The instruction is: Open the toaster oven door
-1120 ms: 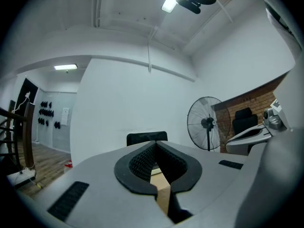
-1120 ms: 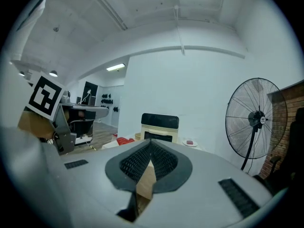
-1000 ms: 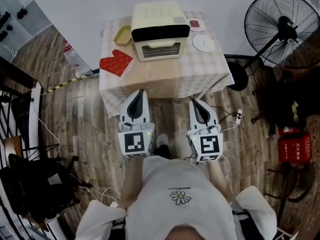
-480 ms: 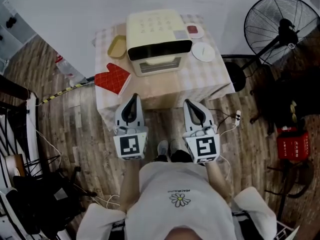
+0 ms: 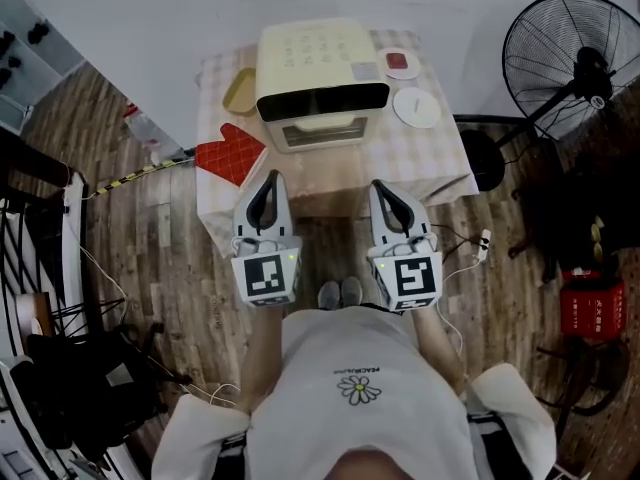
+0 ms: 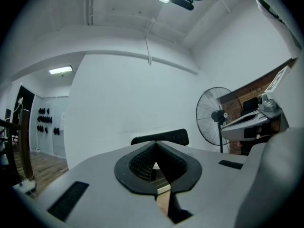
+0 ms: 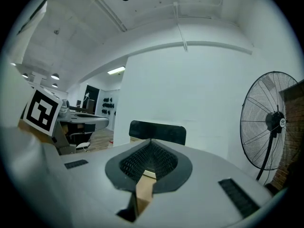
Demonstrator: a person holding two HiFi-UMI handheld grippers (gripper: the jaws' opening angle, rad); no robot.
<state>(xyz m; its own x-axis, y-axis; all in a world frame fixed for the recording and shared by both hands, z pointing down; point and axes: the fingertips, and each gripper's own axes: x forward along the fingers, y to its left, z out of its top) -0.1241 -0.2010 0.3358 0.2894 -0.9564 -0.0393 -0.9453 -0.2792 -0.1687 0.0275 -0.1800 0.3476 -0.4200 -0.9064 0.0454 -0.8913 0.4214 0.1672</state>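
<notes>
- Two grippers are hanging side by side in front of the person, the left gripper (image 5: 272, 183) and the right gripper (image 5: 382, 188), both pointing at the table (image 5: 440, 158).
- The left jaws are pressing together, clenched on nothing, as the left gripper view is showing.
- The right jaws are likewise clenching shut with nothing between them.
- The oven (image 5: 318, 68) is sitting on the table straight ahead of the jaws, between the lines of the two grippers and apart from both sets of tips.
- Its door (image 5: 322, 128) is facing the jaws and looking closed, with a dark bar (image 5: 325, 100) running across its top.
- In each gripper view that bar is showing just beyond the closed tips.
- A red mitt (image 5: 230, 153) is lying ahead and a little left of the left jaws, nearer to them than the oven.
- A yellow tray (image 5: 240, 90) is resting farther ahead on the left, just beside the oven.
- A white disc (image 5: 416, 107) is lying ahead and right of the right jaws, beside the oven.
- A small dish (image 5: 400, 64) is sitting beyond the disc.
- A fan (image 5: 575, 63) is standing on the floor well off to the right of the right jaws.
</notes>
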